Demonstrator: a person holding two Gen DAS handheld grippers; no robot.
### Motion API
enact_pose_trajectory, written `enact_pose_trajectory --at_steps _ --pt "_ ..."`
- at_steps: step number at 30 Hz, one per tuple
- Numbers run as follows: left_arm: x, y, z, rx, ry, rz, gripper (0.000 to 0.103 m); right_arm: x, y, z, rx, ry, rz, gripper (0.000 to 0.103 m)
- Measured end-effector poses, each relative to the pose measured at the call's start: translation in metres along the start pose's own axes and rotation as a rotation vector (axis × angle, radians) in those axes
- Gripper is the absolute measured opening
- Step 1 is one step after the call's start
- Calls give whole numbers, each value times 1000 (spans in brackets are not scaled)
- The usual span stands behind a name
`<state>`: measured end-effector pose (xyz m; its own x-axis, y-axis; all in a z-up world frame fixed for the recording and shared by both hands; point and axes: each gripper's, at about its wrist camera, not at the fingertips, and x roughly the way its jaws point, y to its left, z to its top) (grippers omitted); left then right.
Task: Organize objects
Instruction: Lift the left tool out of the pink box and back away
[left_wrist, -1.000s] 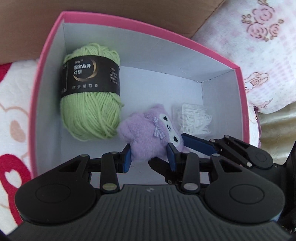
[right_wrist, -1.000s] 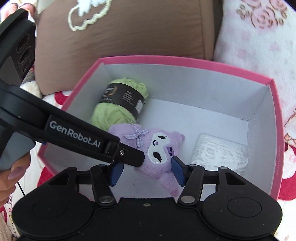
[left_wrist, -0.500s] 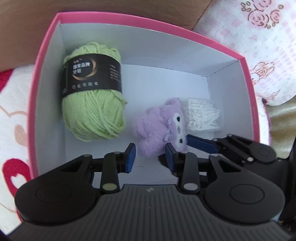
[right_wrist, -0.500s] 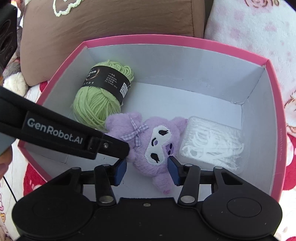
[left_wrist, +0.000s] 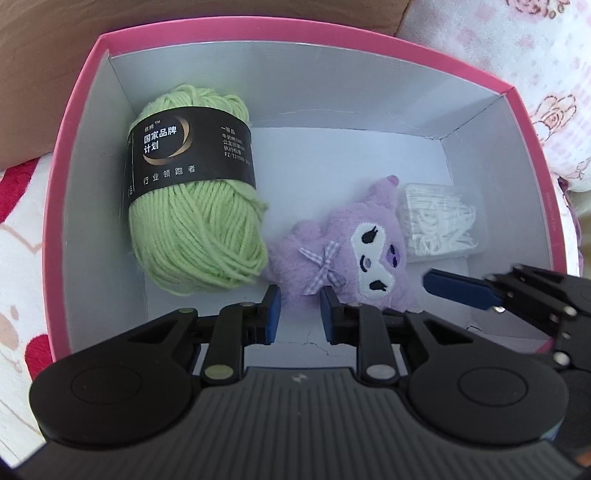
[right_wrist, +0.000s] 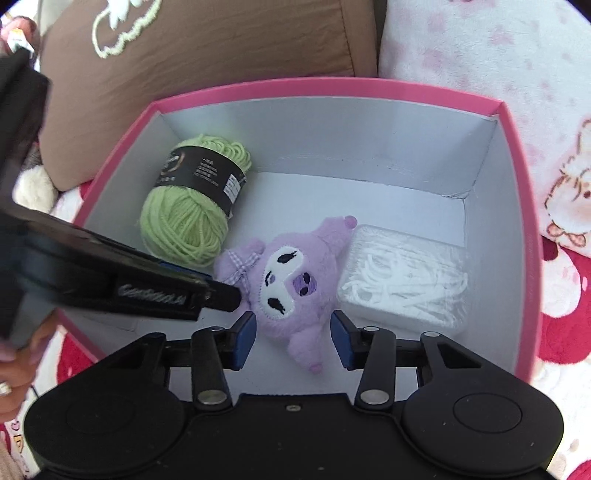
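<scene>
A pink box (left_wrist: 88, 92) with a white inside holds a green yarn ball (left_wrist: 195, 206), a purple plush toy (left_wrist: 347, 254) and a clear packet of white sticks (left_wrist: 436, 225). The same box (right_wrist: 517, 155), yarn (right_wrist: 184, 221), plush (right_wrist: 288, 277) and packet (right_wrist: 406, 280) show in the right wrist view. My left gripper (left_wrist: 297, 314) is open and empty just short of the plush. My right gripper (right_wrist: 291, 338) is open around the plush's lower end without gripping it.
A brown cushion (right_wrist: 207, 55) lies behind the box. Pink floral bedding (right_wrist: 498, 48) is at the right, and a red-and-white blanket (left_wrist: 18, 229) lies under the box. The left gripper's body (right_wrist: 110, 284) crosses the right view's left side.
Both grippers have let go of the plush and pulled back and up. The plush now lies on the box floor between the yarn and the packet.
</scene>
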<state>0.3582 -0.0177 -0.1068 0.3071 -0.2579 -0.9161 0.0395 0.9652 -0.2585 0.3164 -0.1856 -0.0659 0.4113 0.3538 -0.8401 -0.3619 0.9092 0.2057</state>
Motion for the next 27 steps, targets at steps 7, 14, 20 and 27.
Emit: enact_pose_trajectory --at_steps 7,14,20,27 --pt "-20 -1 -11 13 -44 -5 23 -33 2 -14 -25 -85 -4 49" --pt "-60 -3 -30 59 -85 -2 23 -63 -3 -22 -7 -155 -22 50" --pt "-96 -9 -44 92 -104 10 23 -92 1 -27 3 -188 1 50" --pt "-136 -18 -60 131 -144 25 25 -127 18 -37 -44 -228 15 50"
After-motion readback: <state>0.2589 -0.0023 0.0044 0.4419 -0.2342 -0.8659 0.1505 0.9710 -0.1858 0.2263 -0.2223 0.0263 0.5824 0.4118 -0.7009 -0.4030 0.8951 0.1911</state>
